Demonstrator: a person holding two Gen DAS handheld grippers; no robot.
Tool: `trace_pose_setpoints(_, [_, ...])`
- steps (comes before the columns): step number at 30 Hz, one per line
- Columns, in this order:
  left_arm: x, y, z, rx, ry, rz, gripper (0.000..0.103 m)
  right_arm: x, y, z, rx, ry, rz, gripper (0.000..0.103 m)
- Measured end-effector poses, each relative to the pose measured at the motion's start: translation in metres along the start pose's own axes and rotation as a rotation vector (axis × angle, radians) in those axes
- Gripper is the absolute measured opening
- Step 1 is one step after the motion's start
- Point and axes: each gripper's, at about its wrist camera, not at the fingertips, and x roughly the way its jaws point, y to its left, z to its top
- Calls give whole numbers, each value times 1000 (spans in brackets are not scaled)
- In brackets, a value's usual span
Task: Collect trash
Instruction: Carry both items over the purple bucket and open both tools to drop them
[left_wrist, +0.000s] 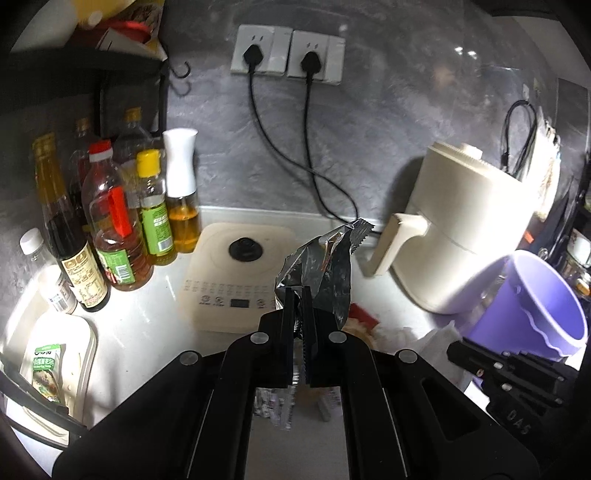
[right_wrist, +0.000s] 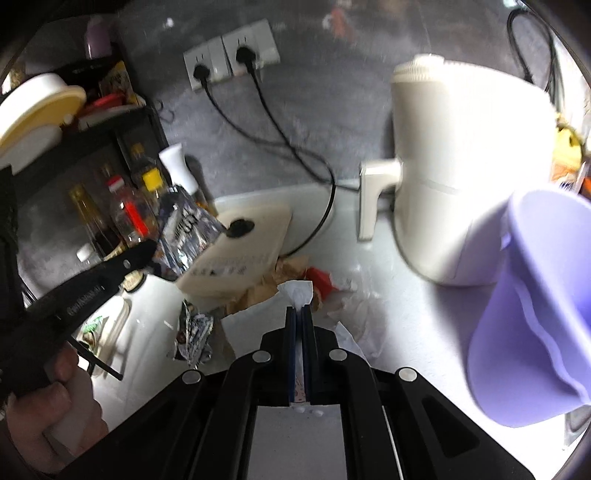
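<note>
My left gripper (left_wrist: 298, 291) is shut on a crumpled silver foil wrapper (left_wrist: 325, 258) and holds it up above the counter; the wrapper also shows in the right wrist view (right_wrist: 188, 229). My right gripper (right_wrist: 299, 309) is shut on a white paper tissue (right_wrist: 297, 291) just above the counter. A purple bin (left_wrist: 535, 314) stands tilted at the right, open mouth toward me, and also shows in the right wrist view (right_wrist: 532, 314). More trash lies on the counter: brown paper (right_wrist: 266, 284), a red scrap (right_wrist: 319, 277), a crushed foil packet (right_wrist: 194, 332).
A cream induction cooker (left_wrist: 232, 273) lies in the middle, a white air fryer (left_wrist: 461, 229) to its right. Oil and sauce bottles (left_wrist: 118, 221) stand at the left, a white tray (left_wrist: 55, 365) in front of them. Two black cables hang from wall sockets (left_wrist: 288, 55).
</note>
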Motion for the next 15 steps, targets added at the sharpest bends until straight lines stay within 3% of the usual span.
trace_pose_setpoints(15, [-24, -72, 17, 62, -69, -149, 4, -79, -41, 23, 62, -167, -102, 4])
